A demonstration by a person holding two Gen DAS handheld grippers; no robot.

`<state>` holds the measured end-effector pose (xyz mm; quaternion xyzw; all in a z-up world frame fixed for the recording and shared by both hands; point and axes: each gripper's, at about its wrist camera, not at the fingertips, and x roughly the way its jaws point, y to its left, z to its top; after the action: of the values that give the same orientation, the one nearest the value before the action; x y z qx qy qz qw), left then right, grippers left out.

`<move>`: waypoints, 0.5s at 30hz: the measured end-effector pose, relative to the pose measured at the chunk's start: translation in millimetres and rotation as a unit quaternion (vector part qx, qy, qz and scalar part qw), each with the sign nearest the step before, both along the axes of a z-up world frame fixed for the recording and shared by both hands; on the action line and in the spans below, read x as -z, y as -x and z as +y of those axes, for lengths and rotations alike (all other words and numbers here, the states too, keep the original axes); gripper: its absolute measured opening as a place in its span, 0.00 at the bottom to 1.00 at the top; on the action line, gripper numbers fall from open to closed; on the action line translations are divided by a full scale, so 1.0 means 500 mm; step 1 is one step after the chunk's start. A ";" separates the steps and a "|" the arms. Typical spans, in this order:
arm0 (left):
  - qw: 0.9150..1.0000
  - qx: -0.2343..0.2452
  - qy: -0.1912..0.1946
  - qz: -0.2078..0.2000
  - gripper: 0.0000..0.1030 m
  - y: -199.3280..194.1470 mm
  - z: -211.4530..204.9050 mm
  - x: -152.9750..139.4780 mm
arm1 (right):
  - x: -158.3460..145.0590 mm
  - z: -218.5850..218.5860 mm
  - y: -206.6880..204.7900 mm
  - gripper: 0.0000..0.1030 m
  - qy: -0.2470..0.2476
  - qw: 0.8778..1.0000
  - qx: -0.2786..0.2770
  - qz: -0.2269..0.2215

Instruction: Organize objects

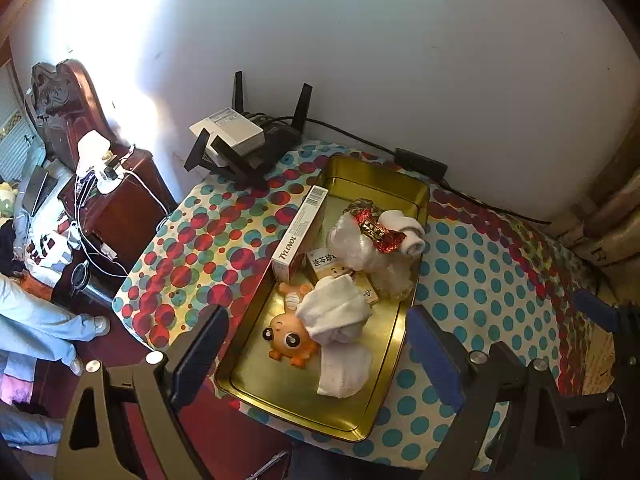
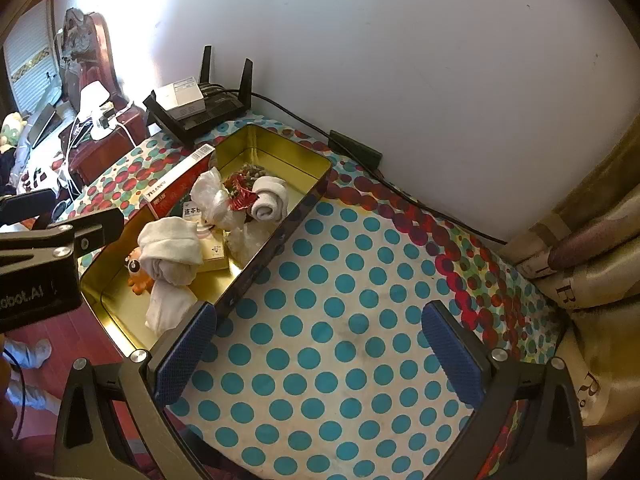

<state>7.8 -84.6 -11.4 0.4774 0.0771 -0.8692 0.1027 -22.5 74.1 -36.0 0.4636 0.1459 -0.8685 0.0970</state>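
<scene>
A gold metal tray [image 1: 416, 196] [image 2: 280, 236] sits on the dotted tablecloth. Inside lie a Tylenol box [image 1: 298, 238] [image 2: 172, 190], an orange toy [image 1: 286, 340] [image 2: 138, 274], rolled white socks [image 1: 336, 312] [image 2: 170, 248], another sock roll [image 1: 408, 232] [image 2: 270, 200], a red candy wrapper [image 1: 378, 232] [image 2: 240, 192], a crumpled plastic bag [image 1: 348, 240] [image 2: 212, 196] and small boxes [image 1: 326, 266] [image 2: 214, 254]. My left gripper [image 1: 316, 358] hangs open above the tray's near end, holding nothing. My right gripper [image 2: 318, 354] stands open over bare cloth to the right of the tray.
A black router [image 1: 256, 148] [image 2: 200, 114] with a white box on it stands by the wall behind the tray. A power brick and cable [image 1: 420, 162] [image 2: 354, 148] run along the wall. Curtain [image 2: 592, 264] hangs right; a wooden nightstand [image 1: 120, 196] stands left.
</scene>
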 end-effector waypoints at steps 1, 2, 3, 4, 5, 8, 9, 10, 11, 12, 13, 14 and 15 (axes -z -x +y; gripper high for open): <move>1.000 0.001 0.001 0.000 0.90 0.001 0.002 0.000 | -0.001 0.002 -0.001 0.99 0.001 1.000 0.001 0.000; 1.000 0.001 0.001 -0.001 0.90 0.001 0.003 0.000 | -0.002 0.003 -0.001 0.99 0.001 1.000 0.001 0.001; 1.000 0.001 0.000 -0.003 0.90 0.001 0.004 0.000 | -0.001 0.004 -0.001 0.99 0.002 1.000 0.002 0.001; 1.000 0.001 0.001 -0.004 0.90 0.002 0.003 0.001 | -0.001 0.005 -0.001 0.99 0.002 1.000 0.002 0.000; 1.000 0.000 0.001 -0.006 0.90 0.002 0.003 0.002 | -0.001 0.004 -0.001 0.99 0.001 1.000 0.002 0.000; 1.000 -0.001 0.004 -0.011 0.90 0.004 0.003 0.006 | -0.001 0.009 -0.002 0.99 0.003 1.000 0.005 -0.001; 1.000 -0.001 0.003 -0.013 0.90 0.004 0.003 0.008 | -0.001 0.010 -0.002 0.99 0.003 1.000 0.007 -0.001; 1.000 -0.002 0.003 -0.014 0.90 0.003 0.002 0.008 | -0.001 0.011 -0.002 0.99 0.003 1.000 0.008 -0.002; 1.000 -0.003 0.003 -0.015 0.90 0.003 0.002 0.009 | 0.001 0.011 -0.002 0.99 0.002 1.000 0.010 -0.003; 1.000 -0.003 0.002 -0.016 0.90 0.003 0.000 0.010 | 0.001 0.011 -0.002 0.99 0.001 1.000 0.011 -0.004; 1.000 -0.004 0.001 -0.017 0.90 0.002 0.000 0.011 | 0.002 0.011 -0.002 0.99 0.001 1.000 0.011 -0.005; 1.000 -0.005 0.004 -0.020 0.90 0.003 -0.001 0.012 | 0.002 0.010 -0.002 0.99 0.001 1.000 0.011 -0.005; 1.000 -0.005 0.005 -0.020 0.90 0.002 0.000 0.012 | 0.002 0.010 -0.001 0.99 0.000 1.000 0.012 -0.005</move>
<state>6.6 -84.8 -17.5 0.4941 0.0728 -0.8592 0.1109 -21.8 79.3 -37.2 0.4700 0.1398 -0.8671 0.0872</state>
